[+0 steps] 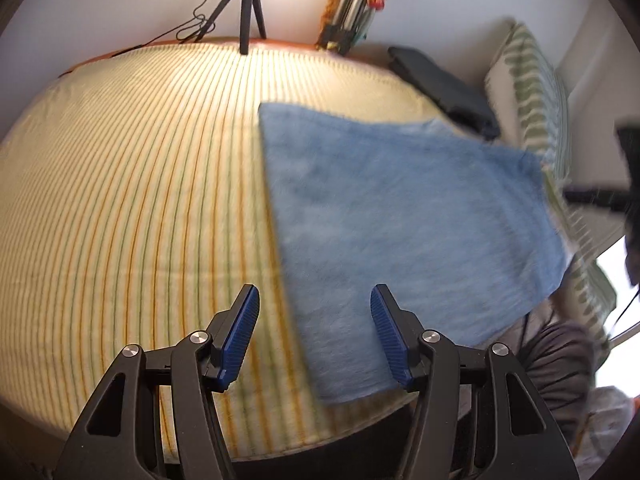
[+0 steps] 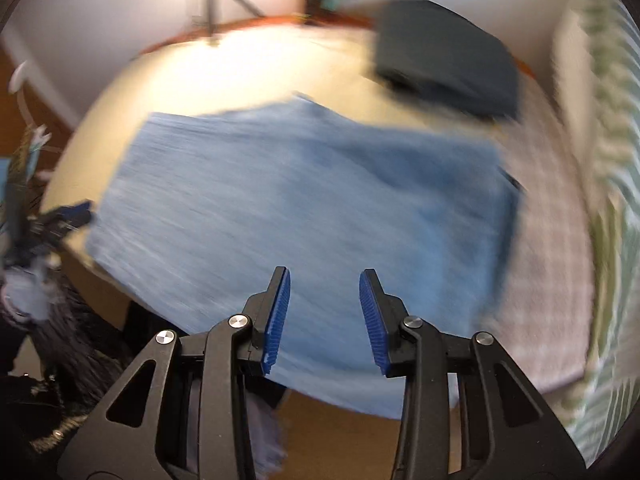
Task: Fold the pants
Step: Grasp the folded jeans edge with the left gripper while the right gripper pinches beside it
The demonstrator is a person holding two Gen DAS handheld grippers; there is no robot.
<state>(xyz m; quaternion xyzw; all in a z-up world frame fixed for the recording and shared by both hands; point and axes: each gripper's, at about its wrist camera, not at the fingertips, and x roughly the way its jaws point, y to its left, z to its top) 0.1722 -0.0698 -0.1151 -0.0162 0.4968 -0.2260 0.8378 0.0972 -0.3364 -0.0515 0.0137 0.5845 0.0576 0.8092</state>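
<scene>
At the near edge of the bed with the yellow striped sheet (image 1: 140, 184), the left gripper (image 1: 314, 334) and right gripper (image 2: 323, 316) hang released, holding nothing; beyond lie the folded blue denim pants (image 1: 400, 216); farther, a dark folded garment (image 1: 444, 84) near the green-patterned pillow (image 1: 536, 92); a black tripod (image 1: 248, 8) stands at the far edge.

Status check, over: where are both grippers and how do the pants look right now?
Left gripper open, empty. Right gripper open, empty. Light blue denim pants lie folded flat on the striped bed cover. Dark folded garment lies beyond, apart.
</scene>
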